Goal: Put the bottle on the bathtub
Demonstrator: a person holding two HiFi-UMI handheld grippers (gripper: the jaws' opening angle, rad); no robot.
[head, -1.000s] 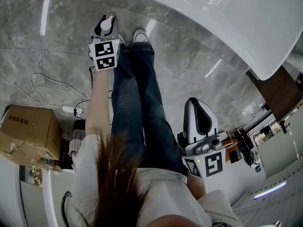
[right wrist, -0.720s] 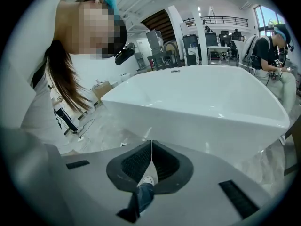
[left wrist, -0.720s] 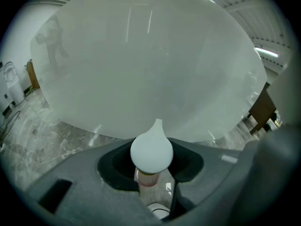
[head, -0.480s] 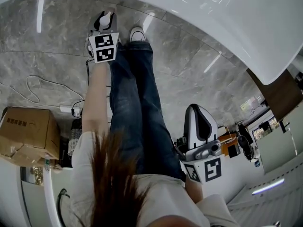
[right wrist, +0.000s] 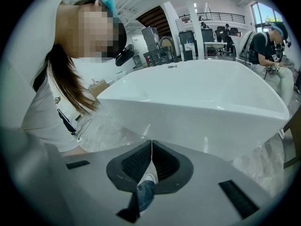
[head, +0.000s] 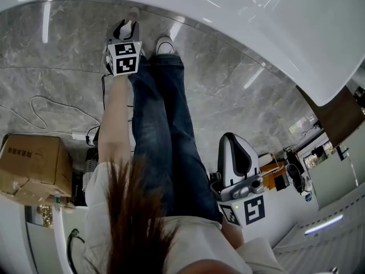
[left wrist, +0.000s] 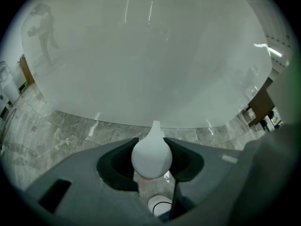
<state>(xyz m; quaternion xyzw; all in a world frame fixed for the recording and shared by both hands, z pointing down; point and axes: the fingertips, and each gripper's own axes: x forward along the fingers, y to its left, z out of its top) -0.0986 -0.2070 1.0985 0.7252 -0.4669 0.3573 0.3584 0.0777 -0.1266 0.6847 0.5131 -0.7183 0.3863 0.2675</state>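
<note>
A white bulb-shaped bottle [left wrist: 151,155] with a narrow tip sits between the jaws of my left gripper [left wrist: 151,140], which is shut on it. In the head view this gripper [head: 126,26] hangs low over the marble floor, close to the curved white wall of the bathtub [head: 285,21], with the bottle [head: 128,31] a white patch at its tip. The tub's side [left wrist: 150,55] fills the top of the left gripper view. My right gripper [right wrist: 151,144] is shut with nothing in it; it hangs at the person's right side [head: 235,153], facing the bathtub [right wrist: 197,102].
The person's jeans-clad legs [head: 165,124] and white shoe [head: 166,43] stand beside the left gripper. A cardboard box [head: 34,161] and floor cables with a power strip [head: 80,135] lie to the left. Wooden furniture [head: 331,104] is at the right. Other people [right wrist: 268,46] sit beyond the tub.
My left gripper has sunk with the bottle toward the floor beside the tub wall. The right gripper has dropped a little.
</note>
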